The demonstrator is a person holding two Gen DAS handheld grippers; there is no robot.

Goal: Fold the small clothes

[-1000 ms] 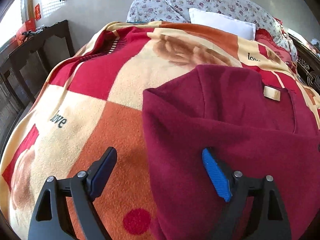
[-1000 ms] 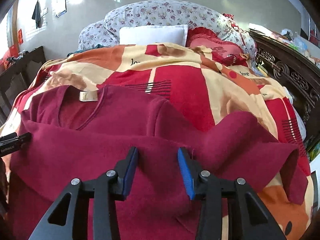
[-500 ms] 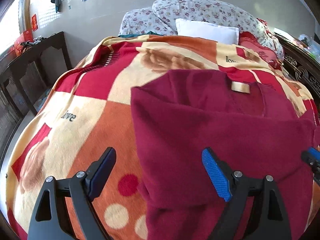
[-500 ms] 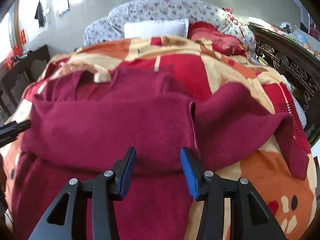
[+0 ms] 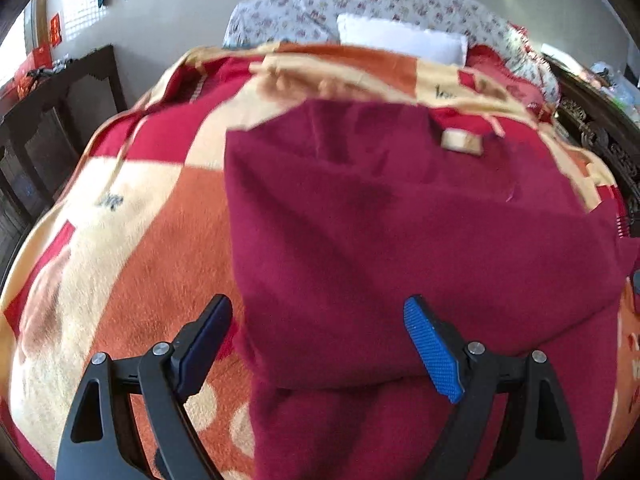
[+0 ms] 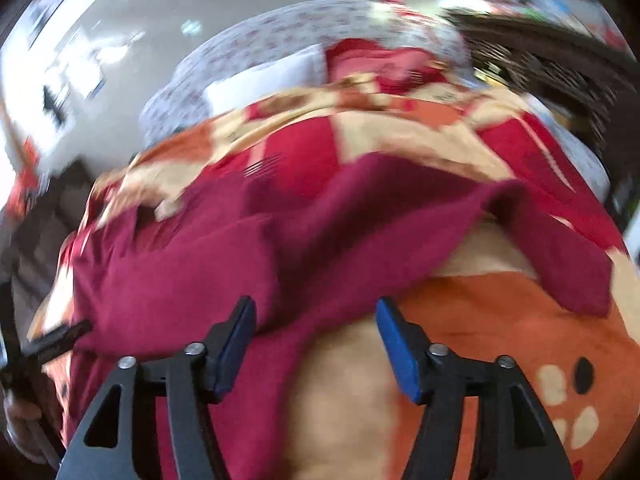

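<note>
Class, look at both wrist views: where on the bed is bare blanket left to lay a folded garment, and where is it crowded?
Free: the blanket left of the maroon sweater, toward the dark wooden furniture; also the orange patch under the sweater's outstretched sleeve. Crowded: the middle, covered by the sweater, and the head end, with pillows.

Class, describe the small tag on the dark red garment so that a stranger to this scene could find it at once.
Start at the bed's patterned blanket, checked in red, orange and cream. On it lies a dark red garment, partly folded. Near its far edge, at the neckline, sits a small beige tag, the only pale patch on the plain maroon cloth.
</note>
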